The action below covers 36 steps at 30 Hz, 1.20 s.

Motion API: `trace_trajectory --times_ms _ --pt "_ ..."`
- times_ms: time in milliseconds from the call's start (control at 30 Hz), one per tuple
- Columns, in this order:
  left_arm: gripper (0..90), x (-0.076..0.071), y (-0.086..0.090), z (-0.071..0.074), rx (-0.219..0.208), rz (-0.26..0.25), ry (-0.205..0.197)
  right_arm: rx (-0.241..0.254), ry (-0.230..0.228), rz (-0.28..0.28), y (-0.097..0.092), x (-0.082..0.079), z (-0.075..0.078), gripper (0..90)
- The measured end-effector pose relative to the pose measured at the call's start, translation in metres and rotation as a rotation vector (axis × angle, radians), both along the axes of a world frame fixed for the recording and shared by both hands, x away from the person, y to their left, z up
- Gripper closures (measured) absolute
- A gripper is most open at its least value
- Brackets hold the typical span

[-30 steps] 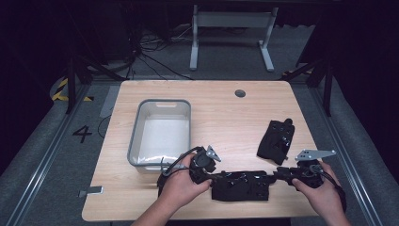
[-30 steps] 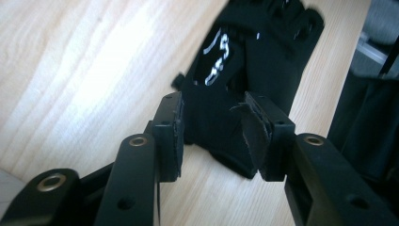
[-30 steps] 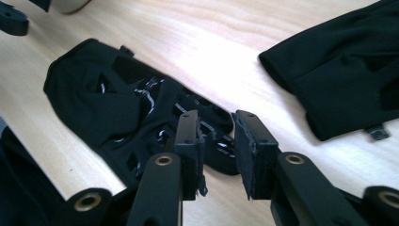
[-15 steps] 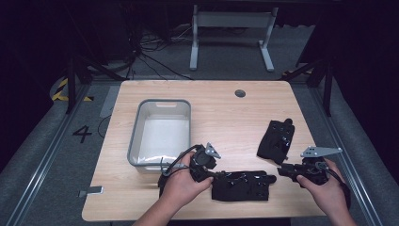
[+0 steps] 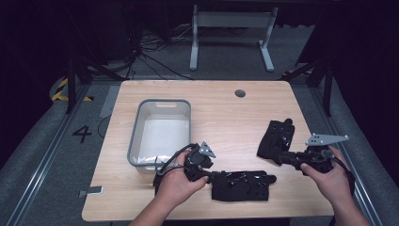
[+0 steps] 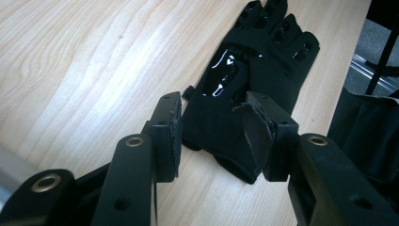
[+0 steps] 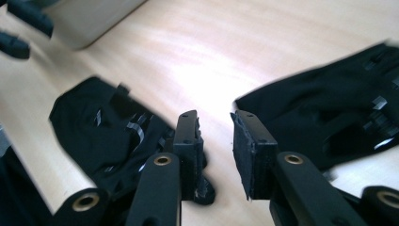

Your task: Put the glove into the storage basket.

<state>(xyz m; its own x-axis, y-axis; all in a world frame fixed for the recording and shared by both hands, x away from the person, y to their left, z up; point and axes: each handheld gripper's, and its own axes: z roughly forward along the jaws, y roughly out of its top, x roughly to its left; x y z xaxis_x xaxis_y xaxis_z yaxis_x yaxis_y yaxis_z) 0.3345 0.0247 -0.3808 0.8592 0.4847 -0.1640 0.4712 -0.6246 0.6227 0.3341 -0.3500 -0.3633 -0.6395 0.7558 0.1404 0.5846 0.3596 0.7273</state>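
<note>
I note two black gloves with glossy patches, a pale grey bin, a light wood-grain worktop, and black grippers.

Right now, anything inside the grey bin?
The grey bin looks empty: its pale floor shows bare in the high view. The left gripper and its cable cover a strip along its near right rim, so that corner stays unchecked. Both gloves lie outside it, on the table.
</note>
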Motion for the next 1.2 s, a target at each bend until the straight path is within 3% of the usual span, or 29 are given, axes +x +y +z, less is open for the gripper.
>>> trace_trajectory --times_ms 200,300,333,467,633,833,867,933,1033,1200 --pt "56.9 0.001 0.005 0.000 -0.016 0.015 0.009 0.015 0.005 -0.019 -0.006 0.028 0.010 73.1" --pt "56.9 -0.001 0.006 -0.001 -0.006 0.021 -0.006 -0.005 0.011 -0.036 -0.008 0.048 0.011 72.3" --pt "56.7 -0.001 0.007 0.000 -0.004 0.019 -0.009 -0.011 0.020 -0.047 -0.009 0.061 0.011 71.9" --pt "55.5 -0.005 0.011 0.000 -0.021 0.019 -0.015 -0.021 0.032 -0.061 -0.009 0.079 0.009 71.9" --pt "54.3 -0.005 0.015 -0.001 -0.019 0.029 -0.019 -0.063 0.050 -0.087 -0.008 0.110 0.000 70.5" --pt "54.3 -0.004 0.014 -0.003 -0.013 0.028 -0.026 -0.076 0.067 -0.116 -0.008 0.129 -0.012 67.1" --pt "54.2 -0.004 0.013 -0.004 -0.008 0.022 -0.024 -0.109 0.085 -0.138 -0.008 0.138 -0.020 67.0" --pt "54.3 -0.003 0.013 -0.004 -0.008 0.021 -0.021 -0.118 0.092 -0.142 -0.008 0.141 -0.023 66.7" --pt "54.2 -0.002 0.012 -0.005 -0.011 0.016 -0.017 -0.172 0.113 -0.179 -0.009 0.157 -0.036 65.1" --pt "54.0 -0.001 0.013 -0.007 -0.015 0.018 -0.010 -0.198 0.117 -0.196 -0.006 0.169 -0.045 62.3"
